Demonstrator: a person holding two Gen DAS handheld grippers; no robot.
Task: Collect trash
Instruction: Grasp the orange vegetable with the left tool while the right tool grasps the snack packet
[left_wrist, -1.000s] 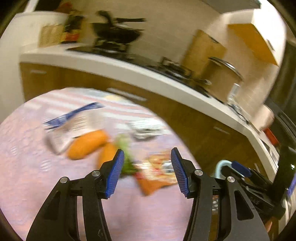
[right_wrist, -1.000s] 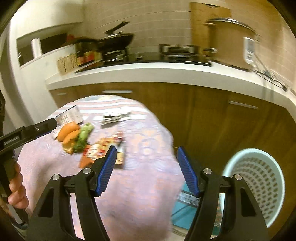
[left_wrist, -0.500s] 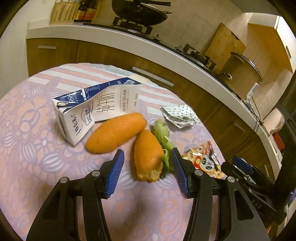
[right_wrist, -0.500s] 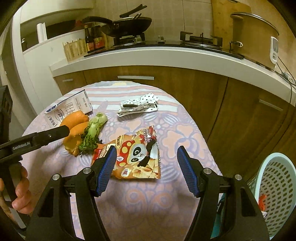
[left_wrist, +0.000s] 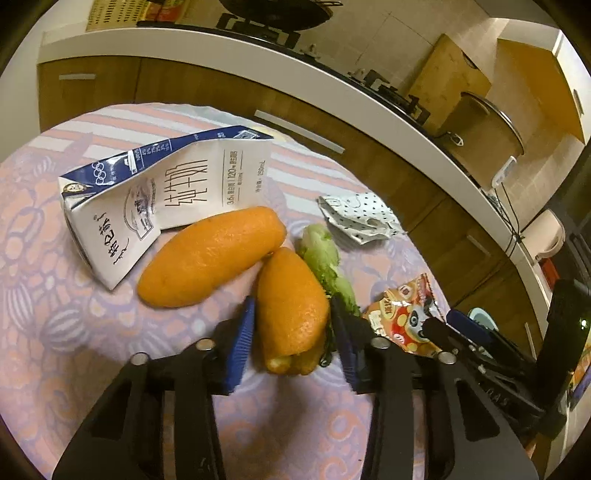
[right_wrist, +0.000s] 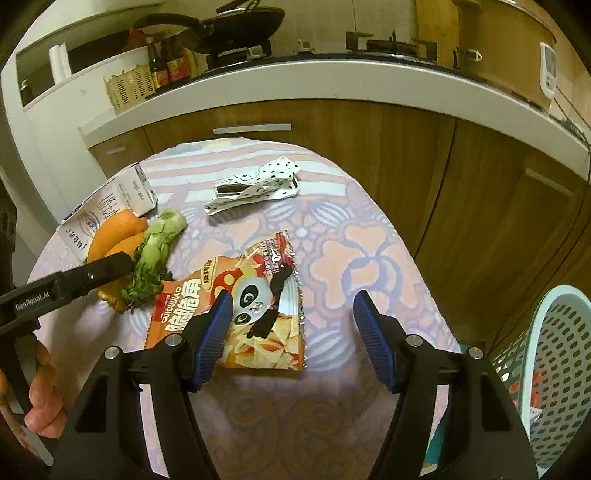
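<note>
The left gripper (left_wrist: 291, 332) brackets the nearer orange peel (left_wrist: 291, 306) — jaws narrow, contact unclear. The right gripper (right_wrist: 291, 332) hovers wide over the snack bag (right_wrist: 240, 306).
</note>
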